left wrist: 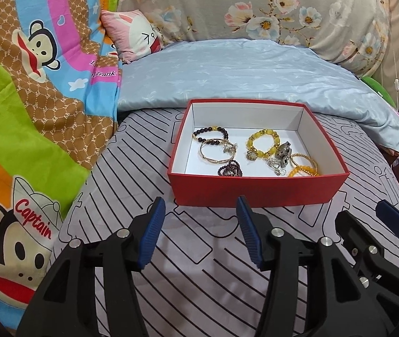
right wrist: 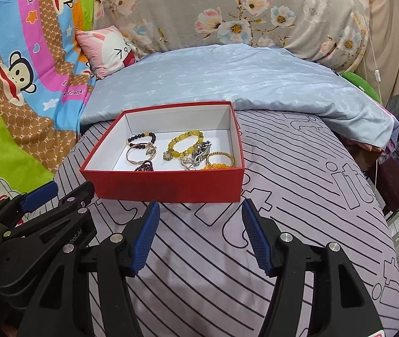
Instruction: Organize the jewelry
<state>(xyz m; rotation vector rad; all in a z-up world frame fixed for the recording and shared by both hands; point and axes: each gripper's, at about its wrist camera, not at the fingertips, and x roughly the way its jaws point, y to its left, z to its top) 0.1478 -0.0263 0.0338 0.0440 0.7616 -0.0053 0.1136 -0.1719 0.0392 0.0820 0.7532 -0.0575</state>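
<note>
Both tongs, left [left wrist: 199,233] and right [right wrist: 199,236], hover released and empty before the red box [left wrist: 255,188] on the bed [left wrist: 199,295], bracelets [left wrist: 261,143] tangled inside; a careless grab could snag several together.

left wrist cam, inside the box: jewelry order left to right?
In the red cardboard box: dark beaded bracelet → yellow beaded bracelet → thin gold beaded bracelet.
</note>
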